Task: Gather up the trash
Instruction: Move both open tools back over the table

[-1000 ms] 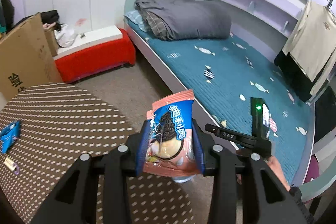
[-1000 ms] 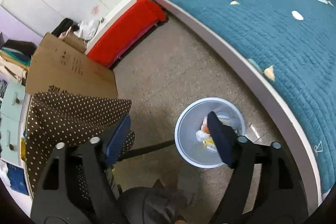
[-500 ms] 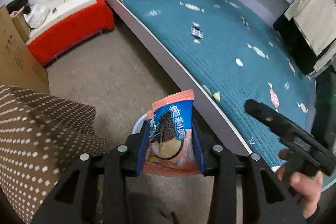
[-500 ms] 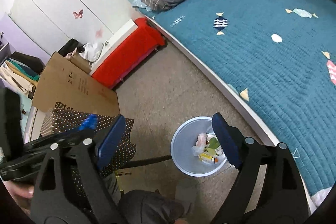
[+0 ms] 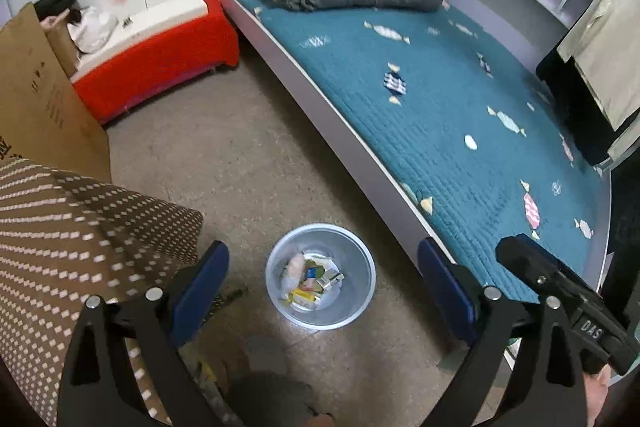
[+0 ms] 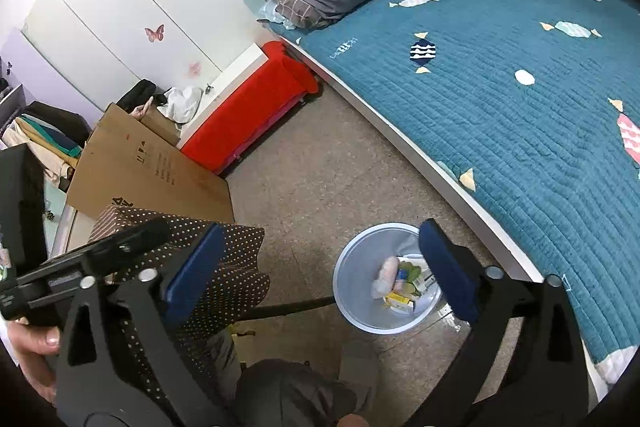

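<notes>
A pale blue trash bin (image 5: 354, 301) stands on the floor beside the bed, with several wrappers and small cartons (image 5: 316, 281) inside. A pinkish packet (image 5: 295, 264) lies on top of them at the left. My left gripper (image 5: 322, 249) hangs above the bin, its jaws opening wide, with nothing between the blue pads. In the right wrist view the same bin (image 6: 360, 311) sits below my right gripper (image 6: 320, 231), whose jaws are also opening and hold nothing. The pinkish packet (image 6: 385, 275) shows there too.
A table under a brown dotted cloth (image 5: 80, 227) stands left of the bin. Behind it are a cardboard box (image 5: 36, 99) and a red bench (image 5: 160, 55). The teal bed (image 5: 440, 107) runs along the right. A person's knee (image 5: 272, 395) is below the bin.
My left gripper came down over the bin and spread its jaws, letting the cookie packet go; the packet is out of its pads. My right gripper rose and opened wider.
</notes>
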The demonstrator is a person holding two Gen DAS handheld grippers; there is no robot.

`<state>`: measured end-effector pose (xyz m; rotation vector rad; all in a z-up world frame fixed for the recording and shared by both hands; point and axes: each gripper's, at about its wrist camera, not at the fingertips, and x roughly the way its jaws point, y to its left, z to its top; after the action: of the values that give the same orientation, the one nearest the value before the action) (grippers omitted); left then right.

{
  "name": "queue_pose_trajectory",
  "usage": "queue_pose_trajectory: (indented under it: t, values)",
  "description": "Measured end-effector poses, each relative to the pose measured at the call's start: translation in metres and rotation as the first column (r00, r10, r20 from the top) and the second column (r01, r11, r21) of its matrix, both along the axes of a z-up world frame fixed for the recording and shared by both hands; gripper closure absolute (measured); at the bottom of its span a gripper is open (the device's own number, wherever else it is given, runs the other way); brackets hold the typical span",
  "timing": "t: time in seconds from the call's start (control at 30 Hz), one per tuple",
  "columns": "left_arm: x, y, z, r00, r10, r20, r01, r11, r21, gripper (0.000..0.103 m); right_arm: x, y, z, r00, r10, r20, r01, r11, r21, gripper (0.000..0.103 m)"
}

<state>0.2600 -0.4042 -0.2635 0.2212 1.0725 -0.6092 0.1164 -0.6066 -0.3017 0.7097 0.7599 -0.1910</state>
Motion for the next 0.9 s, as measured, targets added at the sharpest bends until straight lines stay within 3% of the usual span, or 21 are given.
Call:
queue_pose_trajectory:
  t: [0.53,0.9]
  values:
    - [-0.066,0.094,0.078,0.984,0.034,0.177,-0.014,0.994,-0.11,0.01,-0.012,0.08,0.065,0.995,0.084,0.061,-0.078,0.992,-0.097,0.006]
    - [-0.088,0.187,0.109,0.957,0.153,0.248,-0.114,0.979,-0.166,0.01,-0.002,0.157,0.112,0.973,0.207,0.099,-0.189,0.967,-0.169,0.006]
